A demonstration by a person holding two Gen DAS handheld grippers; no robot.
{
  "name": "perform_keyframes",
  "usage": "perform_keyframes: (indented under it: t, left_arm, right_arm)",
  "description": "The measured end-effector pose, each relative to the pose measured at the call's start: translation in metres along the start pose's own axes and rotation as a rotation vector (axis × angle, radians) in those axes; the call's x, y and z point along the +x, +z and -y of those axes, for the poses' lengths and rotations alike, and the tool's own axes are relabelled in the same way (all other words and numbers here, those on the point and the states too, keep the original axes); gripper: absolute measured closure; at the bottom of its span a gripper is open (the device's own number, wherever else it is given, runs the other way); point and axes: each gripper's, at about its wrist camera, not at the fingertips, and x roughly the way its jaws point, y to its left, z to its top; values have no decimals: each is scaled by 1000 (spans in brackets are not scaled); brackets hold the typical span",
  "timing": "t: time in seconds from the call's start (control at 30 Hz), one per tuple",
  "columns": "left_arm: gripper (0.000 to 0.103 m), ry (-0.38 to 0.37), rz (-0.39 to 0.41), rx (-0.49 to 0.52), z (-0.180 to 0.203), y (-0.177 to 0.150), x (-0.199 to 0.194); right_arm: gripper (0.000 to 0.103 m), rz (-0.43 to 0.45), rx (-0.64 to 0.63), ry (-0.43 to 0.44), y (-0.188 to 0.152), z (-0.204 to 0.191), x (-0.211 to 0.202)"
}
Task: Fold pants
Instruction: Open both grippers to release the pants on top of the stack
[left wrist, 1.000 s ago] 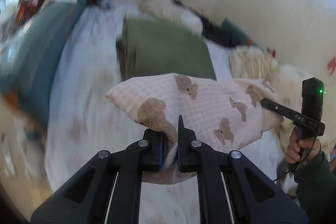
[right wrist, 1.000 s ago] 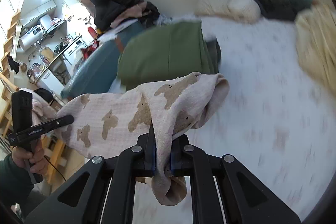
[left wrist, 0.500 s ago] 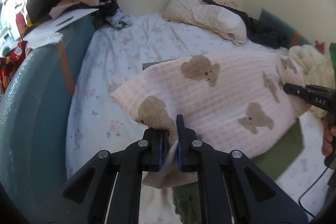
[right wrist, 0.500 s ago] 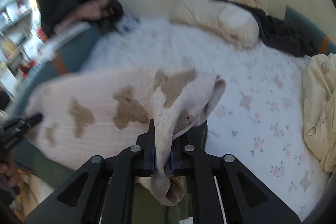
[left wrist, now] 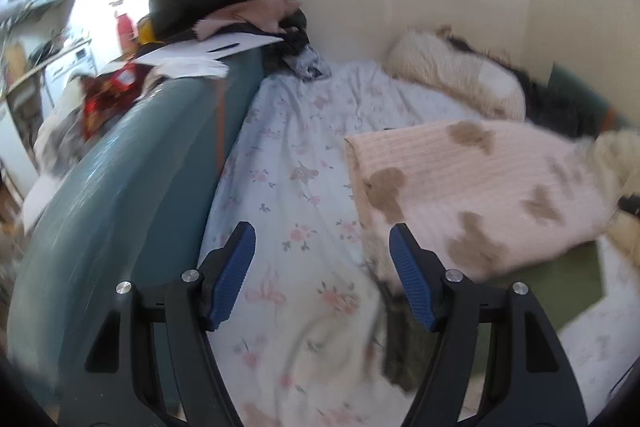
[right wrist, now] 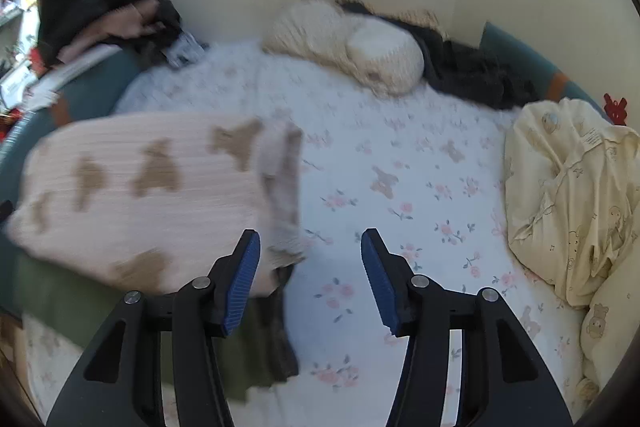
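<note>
Resting folded on the green stack (right wrist: pixel 60 291) near the bed's (right wrist: pixel 400 163) left edge, pants (right wrist: pixel 132 187) look stacked as finished, since left gripper (left wrist: pixel 320 271) and right gripper (right wrist: pixel 310 279) both have jaws apart, gripping nothing.

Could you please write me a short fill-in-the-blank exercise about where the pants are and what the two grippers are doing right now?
1. The pink pants carry a print of brown ____.
2. The pants lie on top of a folded ____ garment.
3. The left gripper and the right gripper both have their jaws ____.
4. The bedsheet has a small ____ print.

Missing words: bears; green; open; floral
</note>
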Motion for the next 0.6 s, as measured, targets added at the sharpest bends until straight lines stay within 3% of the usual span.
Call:
perform_keyframes:
  t: [0.13,0.23,0.27,0.47,0.6]
  left_arm:
    - [34,-79,35,-16,12,-28,-64]
    - [10,-66,101,27,21,-54,-114]
    - [7,-70,99,16,21,-61,-127]
    - [1,-102,123,-4,13,-113,-212]
    - [1,-110,97,-50,1,-153,-264]
  right_arm:
    - [15,84,2,116,-31,-31,-69]
    - [14,124,-19,168,-63,-50,-119]
    - [14,127,-21,171,-71,-53,-129]
    - [8,194,22,224,-141,-56,-209]
    - [7,231,27,185,-182,-60,-257]
